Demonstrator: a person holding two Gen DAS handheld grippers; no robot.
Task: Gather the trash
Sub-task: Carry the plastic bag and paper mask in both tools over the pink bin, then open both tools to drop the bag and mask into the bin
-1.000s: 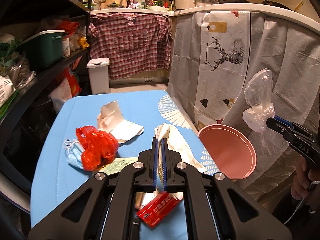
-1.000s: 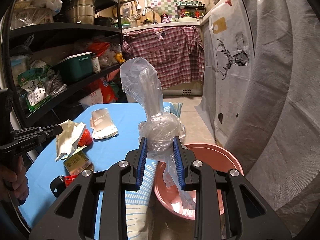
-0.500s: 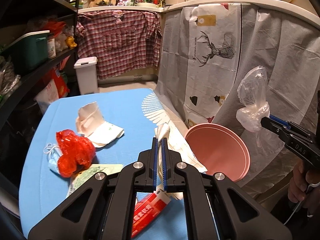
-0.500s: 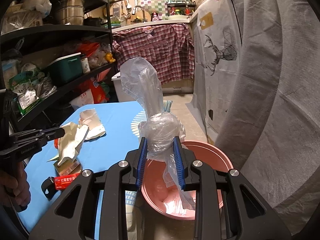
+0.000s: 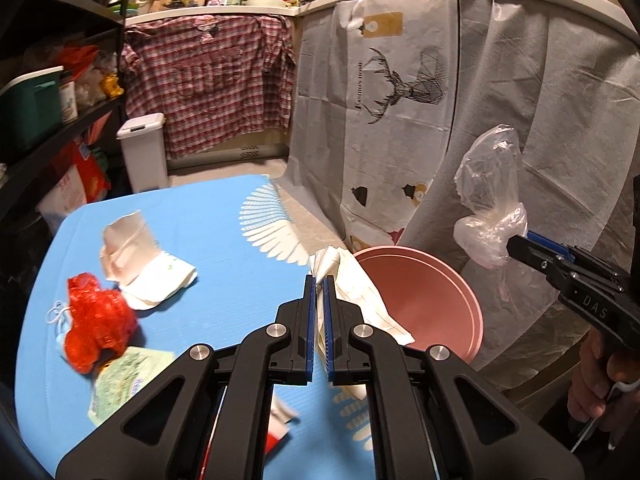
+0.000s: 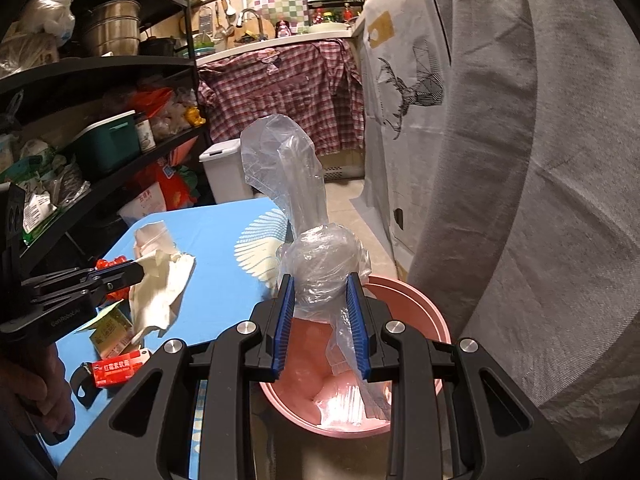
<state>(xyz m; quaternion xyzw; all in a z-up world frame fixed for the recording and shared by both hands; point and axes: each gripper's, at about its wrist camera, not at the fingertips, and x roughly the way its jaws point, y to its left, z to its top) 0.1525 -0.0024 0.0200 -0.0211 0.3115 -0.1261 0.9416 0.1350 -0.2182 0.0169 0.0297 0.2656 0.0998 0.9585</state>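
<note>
- Paper (image 5: pixel 352 280), cream and crumpled, hangs pinched in the left gripper (image 5: pixel 319 280), whose jaws are clenched almost flat on a thin fold of it. Most of the sheet droops loose over the near rim of the pink basin (image 5: pixel 476 312). If that fold slides out before the sheet is over the bowl, I judge it lands on the rim or the floor beside the basin.
- Plastic bag (image 6: pixel 316 256), clear and knotted into a ball, is grasped by the right gripper (image 6: pixel 320 292), with its long neck standing up above the basin and a tail trailing down into it. The film looks slippery and springy, so it may cling to a pad when let go, or puff out and roll over the basin's edge.
- Both claws crowd the same basin, the left one beside its left rim and the right one directly above it. A knock between them could jar either catch loose.
- The basin seems to sit low, beside the blue table (image 5: pixel 224 216); a bump from a dangling sheet could tip or shift it.
- More rubbish waits on the table to the left of the basin: a red plastic wad (image 5: pixel 96 328), a white wrapper (image 5: pixel 156 284), a green packet (image 5: pixel 128 376) and a red carton (image 6: pixel 116 372). A sweeping left arm could brush these off the table edge.
</note>
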